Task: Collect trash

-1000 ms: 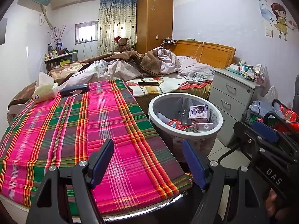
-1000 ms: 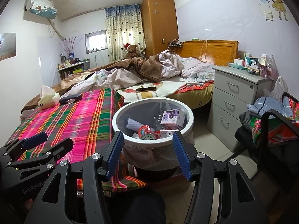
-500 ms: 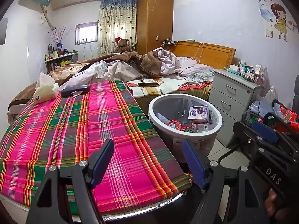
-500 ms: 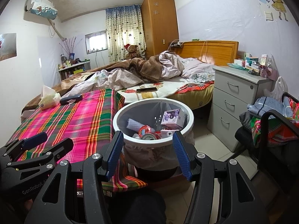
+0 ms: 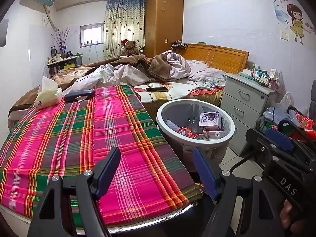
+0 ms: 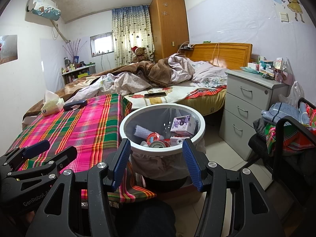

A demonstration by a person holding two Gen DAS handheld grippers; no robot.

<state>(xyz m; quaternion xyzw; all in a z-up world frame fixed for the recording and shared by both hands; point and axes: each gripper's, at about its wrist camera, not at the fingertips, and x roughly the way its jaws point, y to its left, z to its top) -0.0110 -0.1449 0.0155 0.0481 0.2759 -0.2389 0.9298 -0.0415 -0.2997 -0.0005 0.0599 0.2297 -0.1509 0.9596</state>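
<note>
At the far left of the plaid-covered table [image 5: 59,138] lies a tissue pack [image 5: 48,96], and just right of it a dark case [image 5: 79,96] with a bit of paper tucked at its near edge. The rest of the cloth is bare. The left gripper [image 5: 157,169] hangs over the table's near right corner, its blue-padded jaws standing apart with nothing between them.

To the right, just beside the table's edge, stands the white-rimmed trash bin [image 6: 200,130], lined with a bag. Inside it sit a purple-and-white carton [image 6: 181,125], a red-lidded cup [image 6: 154,137], a round tin lid [image 6: 158,144], a small pink box [image 6: 176,141] and a white textured piece [image 6: 142,130] towards the left wall. The right gripper [image 6: 156,164] is poised in front of the bin's near rim, jaws apart and holding nothing; the rim shows between them but is not touched.

Behind the bin is an unmade bed [image 6: 158,75] with a phone [image 6: 155,94] lying on its near edge. Further right is a grey drawer unit [image 6: 246,106] with boxes on top, and at the far right a chair [image 6: 286,138] piled with clothes.
</note>
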